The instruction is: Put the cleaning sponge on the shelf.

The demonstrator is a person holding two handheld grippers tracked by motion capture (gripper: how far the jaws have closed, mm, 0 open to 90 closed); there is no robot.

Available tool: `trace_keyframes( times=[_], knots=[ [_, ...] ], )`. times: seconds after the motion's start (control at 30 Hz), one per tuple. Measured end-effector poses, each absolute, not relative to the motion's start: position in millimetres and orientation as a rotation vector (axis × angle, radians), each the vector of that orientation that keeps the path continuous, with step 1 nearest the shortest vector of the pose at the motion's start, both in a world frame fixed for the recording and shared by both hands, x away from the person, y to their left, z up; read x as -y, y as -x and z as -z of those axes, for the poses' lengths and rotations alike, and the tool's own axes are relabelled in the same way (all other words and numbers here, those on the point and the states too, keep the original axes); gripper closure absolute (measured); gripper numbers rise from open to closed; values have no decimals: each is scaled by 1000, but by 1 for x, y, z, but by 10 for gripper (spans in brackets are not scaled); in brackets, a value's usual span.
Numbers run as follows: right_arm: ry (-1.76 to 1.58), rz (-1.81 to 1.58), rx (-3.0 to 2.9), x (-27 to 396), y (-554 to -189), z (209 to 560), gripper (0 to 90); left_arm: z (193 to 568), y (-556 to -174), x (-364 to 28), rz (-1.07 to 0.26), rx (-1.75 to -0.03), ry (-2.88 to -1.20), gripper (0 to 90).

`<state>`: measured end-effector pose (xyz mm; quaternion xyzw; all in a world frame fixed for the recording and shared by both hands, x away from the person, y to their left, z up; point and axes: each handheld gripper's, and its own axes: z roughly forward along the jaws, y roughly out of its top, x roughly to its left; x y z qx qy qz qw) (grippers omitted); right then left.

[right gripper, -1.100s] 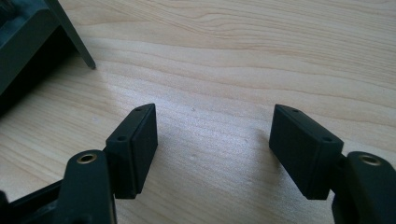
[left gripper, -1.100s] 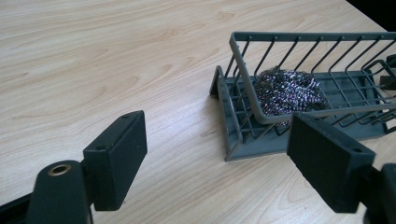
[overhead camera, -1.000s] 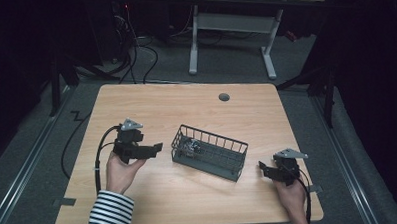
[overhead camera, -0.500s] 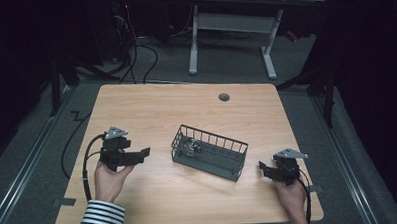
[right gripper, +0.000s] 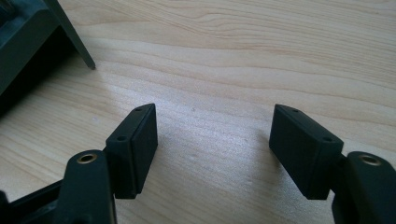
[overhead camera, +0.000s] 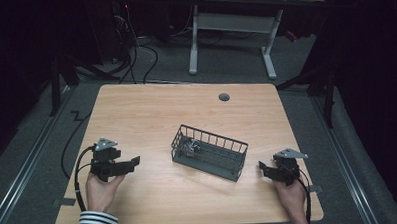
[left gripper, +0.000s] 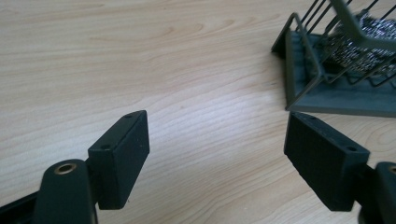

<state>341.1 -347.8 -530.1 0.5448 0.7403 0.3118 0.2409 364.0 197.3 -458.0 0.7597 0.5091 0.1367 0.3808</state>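
Left gripper (overhead camera: 133, 161) has pulled back from the wire basket (overhead camera: 209, 152) toward the table's (overhead camera: 146, 109) near left edge since earlier; right gripper (overhead camera: 262, 167) hasn't moved. Both jaw pairs spread wide, nothing btwn them, over bare wood. Basket sits mid-table btwn the grippers, long axis running far-left to near-right, a steel scrubber (overhead camera: 191, 146) in its left end.

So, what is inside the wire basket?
A shiny steel scrubber lies at one end of the basket. The bars partly cover it, so whether anything lies under it cannot be seen.
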Motion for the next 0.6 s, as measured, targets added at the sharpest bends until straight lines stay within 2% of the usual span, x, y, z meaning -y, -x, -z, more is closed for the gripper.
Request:
trace_keyframes(
  times=[0.6],
  knots=[
    [-1491,-853,-2024,348,-341,530,328,486,-357,-211,-340,-1369,-1888,243]
  ],
)
